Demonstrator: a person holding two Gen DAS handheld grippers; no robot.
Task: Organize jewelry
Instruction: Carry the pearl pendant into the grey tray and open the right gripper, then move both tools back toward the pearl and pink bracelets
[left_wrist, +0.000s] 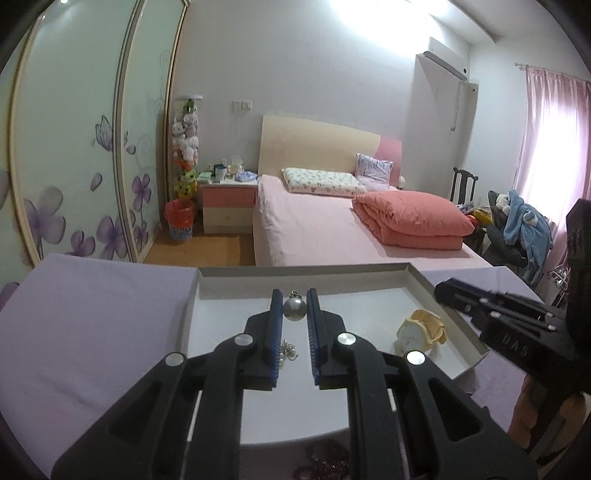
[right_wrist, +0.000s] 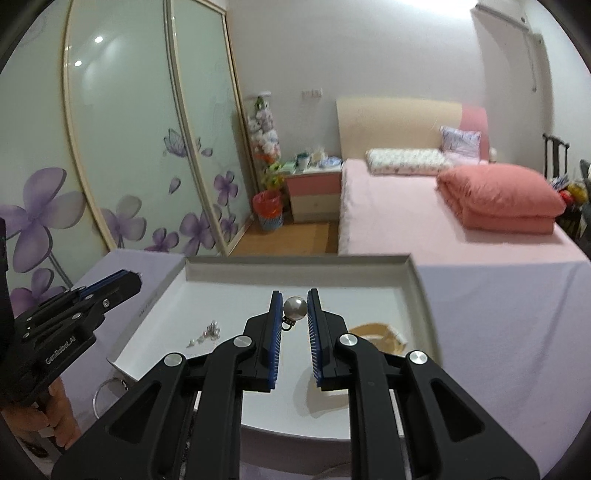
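Jewelry in white tray (left_wrist: 436, 291), one pearl pendant up front.
Pearl pendant (left_wrist: 294, 309): grey-silver sphere with small metal loop, seen between the left tongs' blue pads; contact unclear. Small silvery bead cluster (left_wrist: 287, 350) lies on tray floor, left side. Cream-yellow watch (left_wrist: 419, 330), band curled, rests on tray floor toward right. Thin metal ring (right_wrist: 107, 397) lies outside tray on the lilac tabletop, by its near-left corner.

Dark beads (left_wrist: 325, 461), perhaps a bracelet, are cut off by the bottom edge.
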